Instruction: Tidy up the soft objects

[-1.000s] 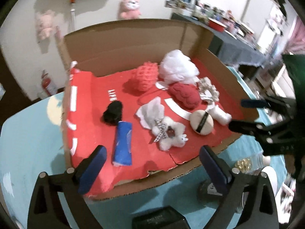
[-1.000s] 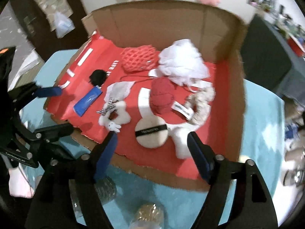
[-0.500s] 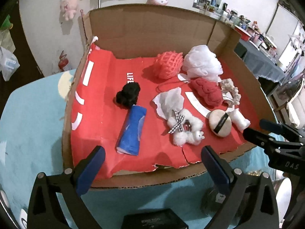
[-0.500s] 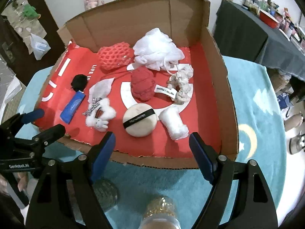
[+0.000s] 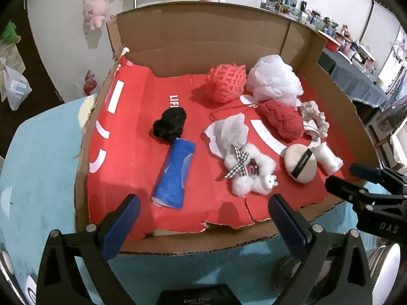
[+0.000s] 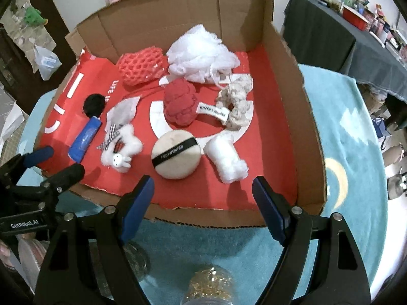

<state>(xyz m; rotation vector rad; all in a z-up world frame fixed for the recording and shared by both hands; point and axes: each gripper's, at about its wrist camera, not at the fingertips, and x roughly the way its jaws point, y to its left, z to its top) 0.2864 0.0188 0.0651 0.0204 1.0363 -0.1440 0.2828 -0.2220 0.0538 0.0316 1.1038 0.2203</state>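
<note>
Left wrist view shows the left gripper [image 5: 202,216] hanging over the near edge of the cardboard box [image 5: 198,40], its blue-padded jaws spread wide with nothing between them. To the right in the same view, the right gripper [image 5: 356,178] sits just outside the box's near right corner; from its own camera the right gripper [image 6: 203,198] is likewise wide and empty.

All the soft things lie on the red liner [image 5: 132,117] inside the box. On the left, the black pom-pom [image 5: 169,124] touches the far end of the blue roll [image 5: 174,172]. Near the middle lie a white gauzy pouch [image 5: 226,133] and, just nearer, a fluffy white clip with a checked bow [image 5: 250,172]. At the far wall sit the coral mesh sponge [image 5: 226,84] and the white bath pouf [image 5: 273,81]. On the right are the red knitted ball [image 6: 180,103], the cream scrunchie [image 6: 237,101], the round powder puff [image 6: 176,153] and a white cotton wad [image 6: 227,161].

Nothing is held, so the step in hand looks like choosing a first item. The puff and wad lie closest to the right gripper; the blue roll to the left. The next move calls for lowering past the box's near wall and closing gently, as these things will squash and may slip.
</note>
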